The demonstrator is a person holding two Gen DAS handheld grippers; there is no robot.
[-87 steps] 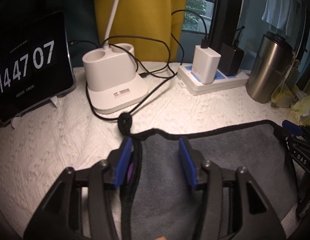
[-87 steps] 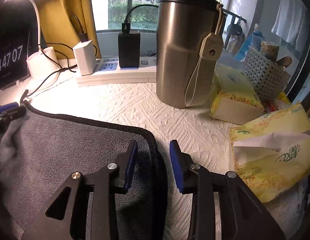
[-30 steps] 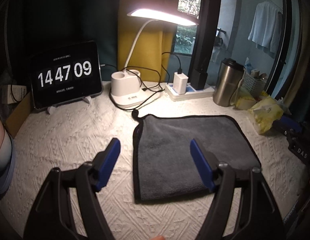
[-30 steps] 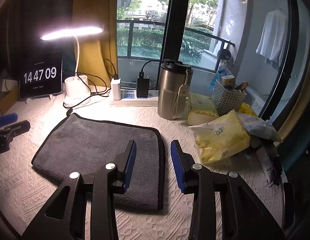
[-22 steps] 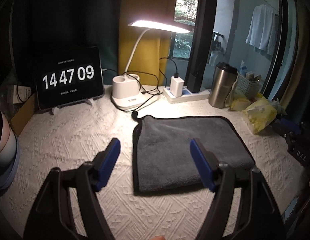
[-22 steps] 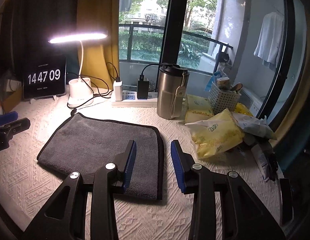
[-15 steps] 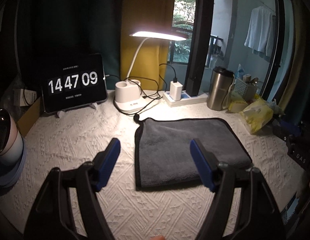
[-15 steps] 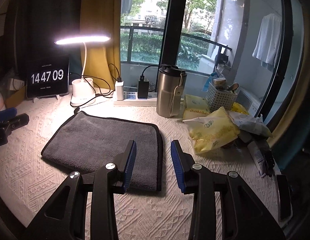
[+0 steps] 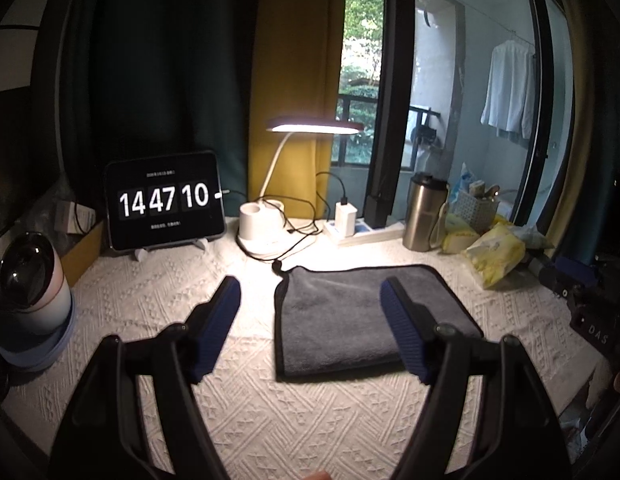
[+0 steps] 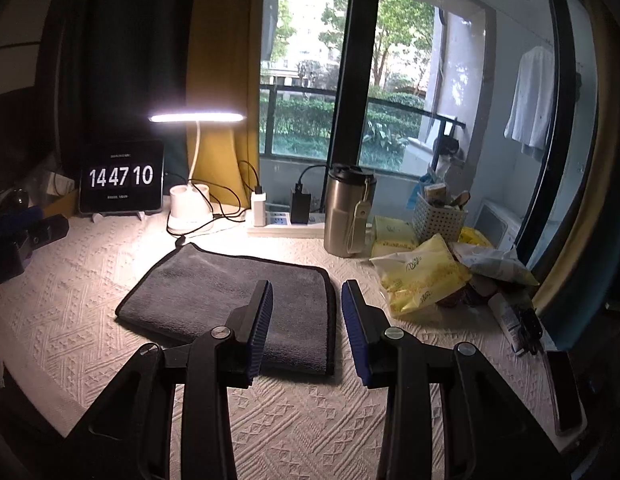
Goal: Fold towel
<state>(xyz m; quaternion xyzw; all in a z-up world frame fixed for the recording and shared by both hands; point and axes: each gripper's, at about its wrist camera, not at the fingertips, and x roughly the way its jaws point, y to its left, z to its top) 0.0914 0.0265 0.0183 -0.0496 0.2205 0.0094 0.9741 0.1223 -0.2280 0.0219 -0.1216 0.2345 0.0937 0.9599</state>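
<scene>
A grey towel point(image 9: 350, 312) with a black edge lies folded flat on the white textured table cover point(image 9: 158, 292); it also shows in the right wrist view point(image 10: 230, 296). My left gripper point(image 9: 310, 308) is wide open and empty, held above and in front of the towel. My right gripper point(image 10: 307, 304) is open and empty, raised over the towel's near right corner. Neither gripper touches the towel. The right gripper shows at the right edge of the left wrist view point(image 9: 582, 292), and the left gripper at the left edge of the right wrist view point(image 10: 26, 236).
At the back stand a tablet clock point(image 9: 164, 200), a lit desk lamp point(image 9: 266, 224), a power strip with chargers point(image 9: 362, 228) and a steel tumbler point(image 10: 348, 210). Yellow tissue packs point(image 10: 422, 276) and a white basket point(image 10: 440, 218) crowd the right. A round jar point(image 9: 30, 292) stands far left.
Both grippers have let go of the towel and pulled back and up from it. The left jaws have opened wider. The towel lies still on the table.
</scene>
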